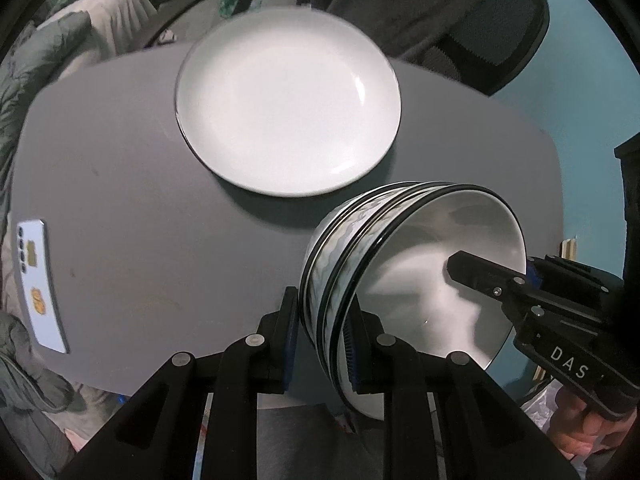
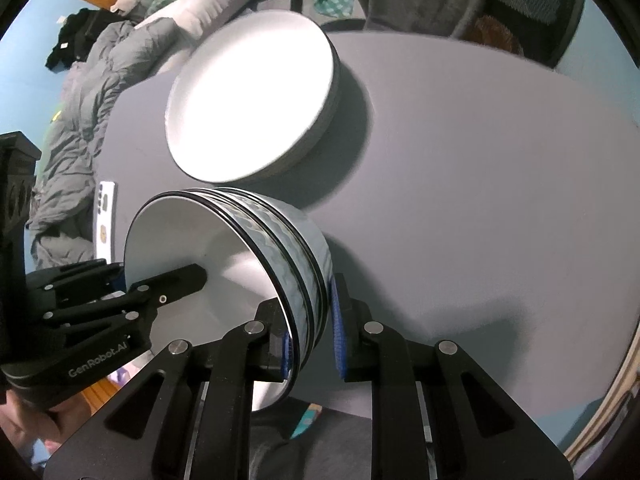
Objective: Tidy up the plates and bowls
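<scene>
stack of nested bowls (image 1: 404, 280), glazed ceramic with a dark rim and a pale wave band round the outside, looks like three; held clear above the near edge of the grey table (image 1: 140, 200), both grippers on it from opposite sides. stiff, brittle, smooth glaze, so likely slippery under the pads, and a stack this deep should be heavy for a rim pinch. left gripper (image 1: 320, 340) clamps the near wall of the stack, one finger outside, one inside the top bowl. right gripper (image 2: 310, 336) does the same on the opposite wall; its inner finger shows in the left view reaching into the bowl. the rim is the only real hold, since the walls curve away below. risk, as i judge it: the inner bowls sit loose and could slide or chip if the stack tips. white plates (image 1: 288, 100) sit stacked further back on the table, well apart from the bowls. phone (image 1: 38, 284) lies at the table's left edge.
</scene>
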Available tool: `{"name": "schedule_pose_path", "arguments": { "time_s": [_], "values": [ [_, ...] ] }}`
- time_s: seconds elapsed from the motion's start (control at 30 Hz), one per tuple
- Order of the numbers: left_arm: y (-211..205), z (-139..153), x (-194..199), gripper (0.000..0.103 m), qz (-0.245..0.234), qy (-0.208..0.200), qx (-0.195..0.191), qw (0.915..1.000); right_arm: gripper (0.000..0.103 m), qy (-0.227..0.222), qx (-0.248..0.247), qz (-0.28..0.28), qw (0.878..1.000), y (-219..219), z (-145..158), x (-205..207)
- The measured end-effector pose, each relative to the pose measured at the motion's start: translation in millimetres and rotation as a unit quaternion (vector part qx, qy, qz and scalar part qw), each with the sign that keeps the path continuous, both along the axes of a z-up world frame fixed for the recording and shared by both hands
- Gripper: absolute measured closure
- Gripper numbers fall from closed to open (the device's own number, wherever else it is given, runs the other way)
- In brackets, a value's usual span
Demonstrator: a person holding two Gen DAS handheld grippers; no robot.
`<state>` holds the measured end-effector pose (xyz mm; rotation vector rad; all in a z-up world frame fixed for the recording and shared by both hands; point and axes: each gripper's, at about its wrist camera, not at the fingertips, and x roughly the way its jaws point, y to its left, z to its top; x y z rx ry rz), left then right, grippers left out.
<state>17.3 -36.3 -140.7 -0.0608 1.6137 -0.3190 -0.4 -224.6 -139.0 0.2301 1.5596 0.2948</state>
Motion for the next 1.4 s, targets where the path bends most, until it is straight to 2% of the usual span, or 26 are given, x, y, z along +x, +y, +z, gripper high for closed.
{"name": "schedule_pose_path", "arguments": {
  "time_s": [0.2,0.33,0.57,0.73,1.03,1.27,1.4],
  "values": [
    [9.3,20.8,22.8,0.083,0.011,-0.025,0.001,0.9996,0.086,-0.021,0.000,0.007,1.000,11.5,21.9,21.4],
    [16.9,23.5,43.1,0.083,0.021,-0.036,0.008,0.9991,0.086,-0.035,0.001,0.015,0.999,21.4,26.0,42.3],
    [31.0,5.5,75.6,0.083,0.040,-0.033,0.021,0.9984,0.086,-0.040,0.003,0.027,0.999,45.3,11.3,79.3],
    [25.0,-9.4,103.7,0.083,0.044,-0.025,0.036,0.9981,0.086,-0.030,0.003,0.034,0.999,50.9,-1.3,99.4],
    [32.5,-25.0,118.1,0.083,0.048,-0.005,0.039,0.9981,0.086,-0.004,-0.009,0.051,0.999,56.7,-20.2,122.2],
    [33.0,-24.6,117.7,0.082,0.043,-0.011,0.039,0.9983,0.086,0.002,-0.016,0.051,0.999,60.9,-22.8,130.4],
    [33.0,-25.4,118.1,0.082,0.046,-0.010,0.035,0.9983,0.081,0.003,-0.015,0.049,0.999,60.6,-24.0,131.2]
  ]
}}
